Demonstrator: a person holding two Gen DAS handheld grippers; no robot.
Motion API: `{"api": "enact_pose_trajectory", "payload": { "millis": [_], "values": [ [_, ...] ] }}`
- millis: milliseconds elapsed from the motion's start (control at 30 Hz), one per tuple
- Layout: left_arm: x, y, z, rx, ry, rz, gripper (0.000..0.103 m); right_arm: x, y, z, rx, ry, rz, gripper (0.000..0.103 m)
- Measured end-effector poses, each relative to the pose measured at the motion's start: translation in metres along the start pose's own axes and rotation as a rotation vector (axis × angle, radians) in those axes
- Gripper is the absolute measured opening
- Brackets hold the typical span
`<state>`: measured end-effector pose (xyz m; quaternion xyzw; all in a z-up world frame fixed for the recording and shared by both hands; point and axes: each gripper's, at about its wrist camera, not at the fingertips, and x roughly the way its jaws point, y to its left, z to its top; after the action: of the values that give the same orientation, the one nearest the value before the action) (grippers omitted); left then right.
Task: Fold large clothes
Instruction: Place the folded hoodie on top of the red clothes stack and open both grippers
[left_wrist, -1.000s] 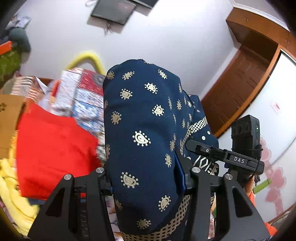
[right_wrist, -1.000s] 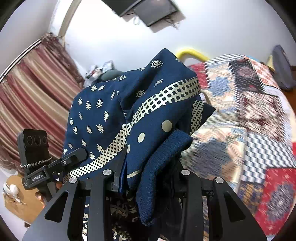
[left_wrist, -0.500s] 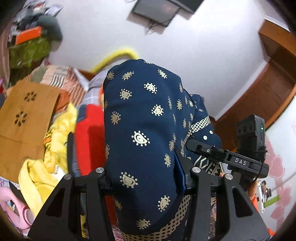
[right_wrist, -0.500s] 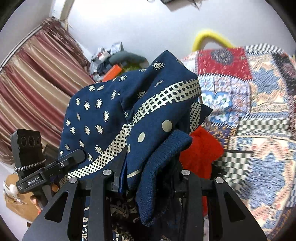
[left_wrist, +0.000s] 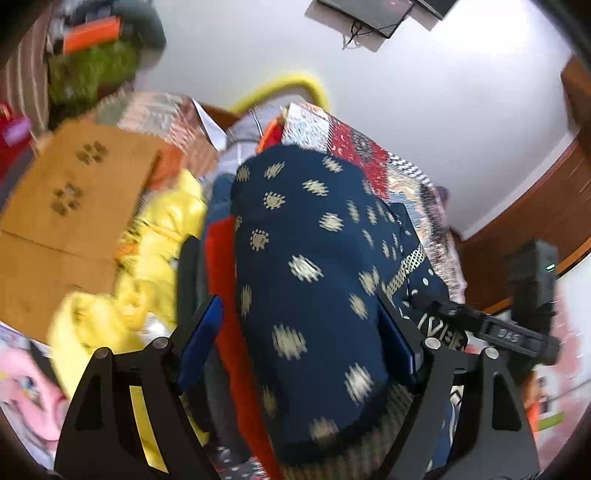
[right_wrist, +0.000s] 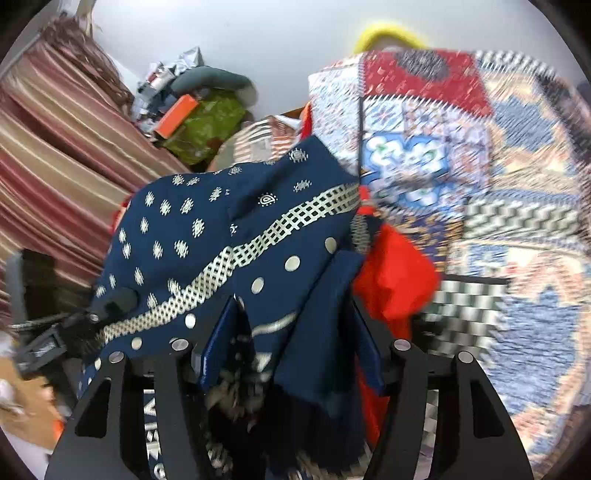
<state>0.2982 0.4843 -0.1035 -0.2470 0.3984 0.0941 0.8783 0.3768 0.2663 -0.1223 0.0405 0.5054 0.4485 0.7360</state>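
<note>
Between the spread fingers of the left gripper (left_wrist: 297, 354) lay a thick bundle of the navy printed garment (left_wrist: 310, 280); the blue pads stood wide, the right one against the cloth and the left one clear of it, so nothing was pinched. The right gripper (right_wrist: 290, 349) looked much the same: its fingers stood apart with folds of that garment bunched loosely between them, and whether either pad pressed the cloth could not be told. Just past both sets of fingertips the garment draped onto a red cloth (right_wrist: 395, 280), with a yellow garment (left_wrist: 159, 240) off to the left of the left fingers. Beyond lay the patchwork quilt (right_wrist: 498, 184), and further still a white wall.

By the look of it, the folded piece was being released onto the pile, which would make this the setting-down step. The next move likely called for drawing both grippers back without dragging the folds, then reaching for another garment.
</note>
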Motion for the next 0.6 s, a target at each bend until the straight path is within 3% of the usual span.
{"api": "enact_pose_trajectory", "payload": {
  "millis": [200,367,600],
  "values": [
    [-0.04,-0.037,-0.028,0.139,-0.062,0.087,0.089,-0.037,0.02,-0.024,-0.127,-0.084,-0.045,0.083],
    [-0.051,-0.047,-0.054,0.182,-0.1,0.196,0.094,-0.021,0.025,-0.048,-0.188,-0.036,-0.079,0.084],
    [-0.057,-0.033,-0.065,0.131,-0.079,0.218,0.095,-0.017,-0.005,-0.075,-0.084,0.0,-0.089,0.084]
  ]
}}
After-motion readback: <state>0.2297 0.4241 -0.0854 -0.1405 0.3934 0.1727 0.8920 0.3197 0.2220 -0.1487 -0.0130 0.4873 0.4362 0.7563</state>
